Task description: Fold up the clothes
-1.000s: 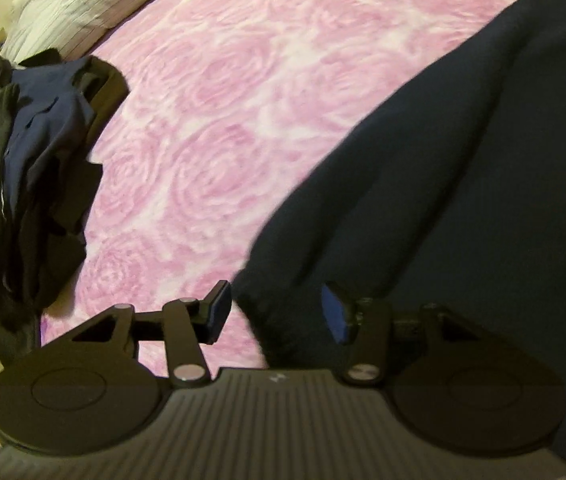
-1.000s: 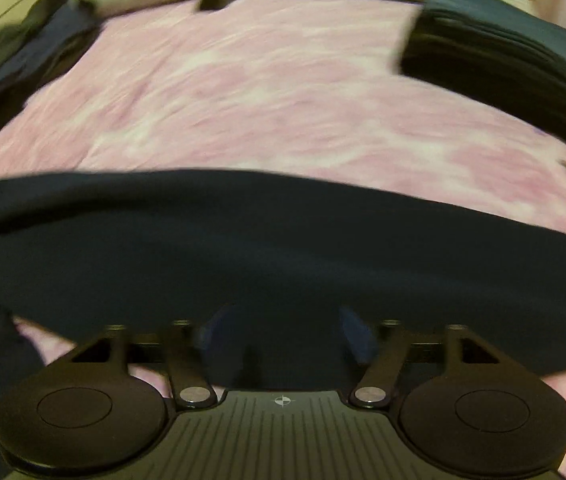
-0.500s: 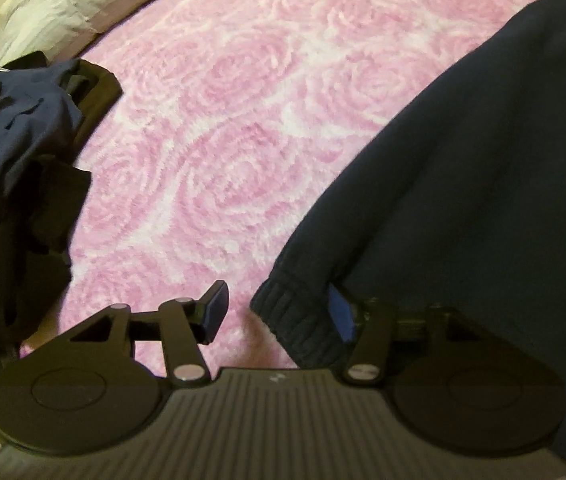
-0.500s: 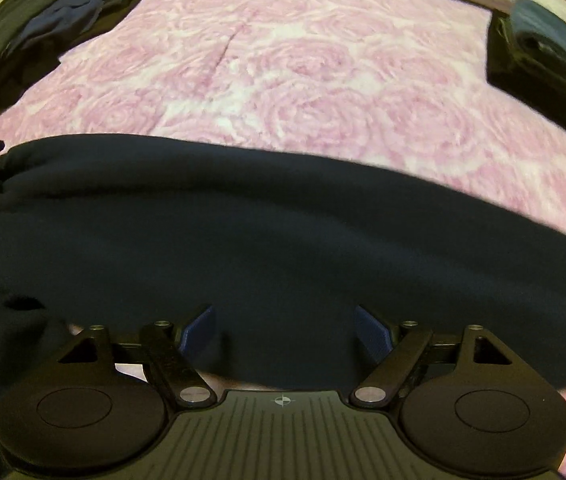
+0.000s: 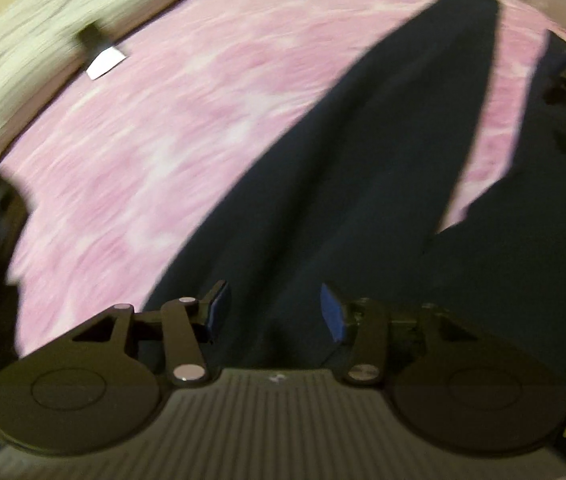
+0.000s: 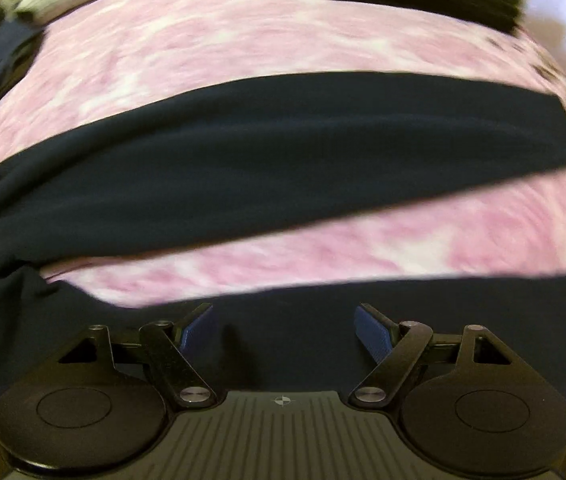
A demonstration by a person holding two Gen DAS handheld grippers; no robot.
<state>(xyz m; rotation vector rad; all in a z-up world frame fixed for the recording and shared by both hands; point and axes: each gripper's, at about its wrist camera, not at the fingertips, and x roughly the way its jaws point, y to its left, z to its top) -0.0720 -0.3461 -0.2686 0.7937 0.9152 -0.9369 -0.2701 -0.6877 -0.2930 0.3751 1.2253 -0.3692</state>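
The dark navy garment (image 6: 283, 160) is lying spread across the pink rose-patterned bedspread (image 6: 323, 232), one long panel stretched out flat and a second part bunched near both tools. The left gripper (image 5: 273, 308) is closing with that cloth between its blue pads, though no firm pinch is being shown, while the right gripper (image 6: 283, 328) is being held wide apart over the near edge, gripping nothing. For a clean fold, the edge is best being pinched fully and lifted evenly before being carried over

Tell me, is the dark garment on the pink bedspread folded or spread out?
Spread out: the dark garment stretches long across the pink bedspread.
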